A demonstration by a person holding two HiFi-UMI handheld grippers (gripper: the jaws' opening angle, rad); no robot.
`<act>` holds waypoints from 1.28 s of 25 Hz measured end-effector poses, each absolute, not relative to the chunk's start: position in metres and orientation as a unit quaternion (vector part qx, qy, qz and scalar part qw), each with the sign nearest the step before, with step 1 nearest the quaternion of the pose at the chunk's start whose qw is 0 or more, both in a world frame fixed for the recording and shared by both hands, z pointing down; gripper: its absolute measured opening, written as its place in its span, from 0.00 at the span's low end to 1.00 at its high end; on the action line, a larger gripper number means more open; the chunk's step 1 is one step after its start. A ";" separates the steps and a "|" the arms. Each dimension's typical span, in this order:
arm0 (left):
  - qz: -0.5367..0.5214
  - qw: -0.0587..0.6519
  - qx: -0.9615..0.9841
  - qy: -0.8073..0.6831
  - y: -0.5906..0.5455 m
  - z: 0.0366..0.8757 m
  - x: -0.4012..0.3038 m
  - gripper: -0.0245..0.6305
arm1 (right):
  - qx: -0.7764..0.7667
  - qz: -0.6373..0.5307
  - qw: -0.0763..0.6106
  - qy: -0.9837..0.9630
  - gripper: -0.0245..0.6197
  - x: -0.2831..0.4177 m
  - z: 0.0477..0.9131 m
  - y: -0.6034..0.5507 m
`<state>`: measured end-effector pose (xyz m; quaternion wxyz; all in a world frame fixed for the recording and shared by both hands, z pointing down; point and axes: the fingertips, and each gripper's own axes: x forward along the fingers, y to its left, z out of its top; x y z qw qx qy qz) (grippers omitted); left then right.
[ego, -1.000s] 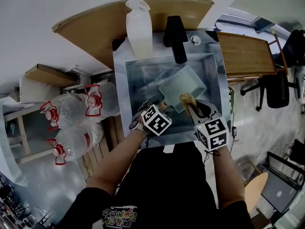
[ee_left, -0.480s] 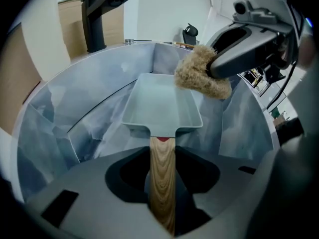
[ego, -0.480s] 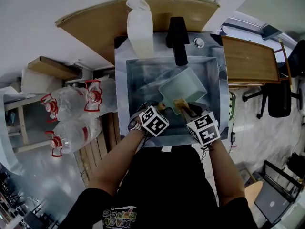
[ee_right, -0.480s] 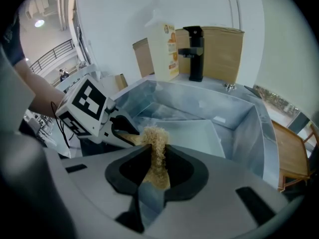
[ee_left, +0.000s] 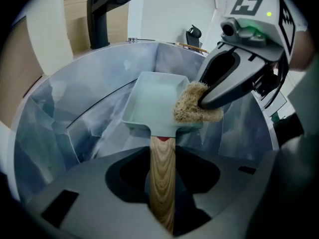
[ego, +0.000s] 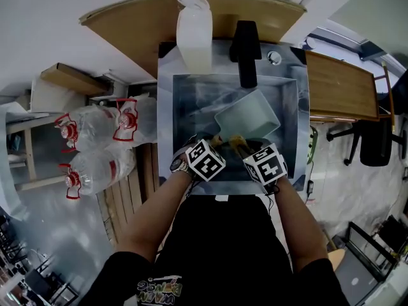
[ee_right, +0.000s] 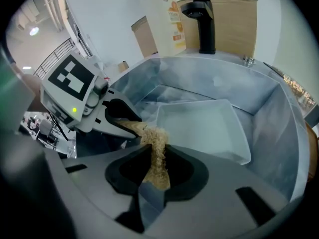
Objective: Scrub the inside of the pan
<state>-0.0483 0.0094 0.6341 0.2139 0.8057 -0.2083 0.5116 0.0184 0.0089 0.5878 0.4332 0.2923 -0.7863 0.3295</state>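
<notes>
A pale green rectangular pan lies tilted in the steel sink. Its wooden handle runs between the jaws of my left gripper, which have just been closing and now grip it. My right gripper is shut on a tan fibrous scrubber. In the left gripper view the scrubber rests on the pan's near right rim, beside the handle joint. In the head view the left gripper and the right gripper sit side by side at the pan's near end.
A black faucet stands at the back of the sink, with a white plastic bottle to its left. Large water jugs lie on the floor at the left. A wooden desk is on the right.
My right gripper has come down and to the left with the scrubber, from over the pan to its near rim. The left hand has stayed at the handle.
</notes>
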 end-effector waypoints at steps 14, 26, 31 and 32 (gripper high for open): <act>0.509 0.223 0.806 -0.205 0.009 0.632 -0.049 0.29 | 0.332 0.335 0.439 -0.765 0.18 0.046 0.599 -0.007; 0.508 0.228 0.805 -0.206 0.010 0.631 -0.049 0.29 | 0.423 0.281 0.465 -0.725 0.18 0.103 0.600 -0.034; 0.508 0.230 0.804 -0.206 0.010 0.632 -0.049 0.29 | 0.453 0.276 0.467 -0.707 0.18 0.119 0.601 -0.041; 0.508 0.230 0.804 -0.206 0.010 0.632 -0.050 0.29 | 0.459 0.276 0.468 -0.703 0.18 0.120 0.601 -0.043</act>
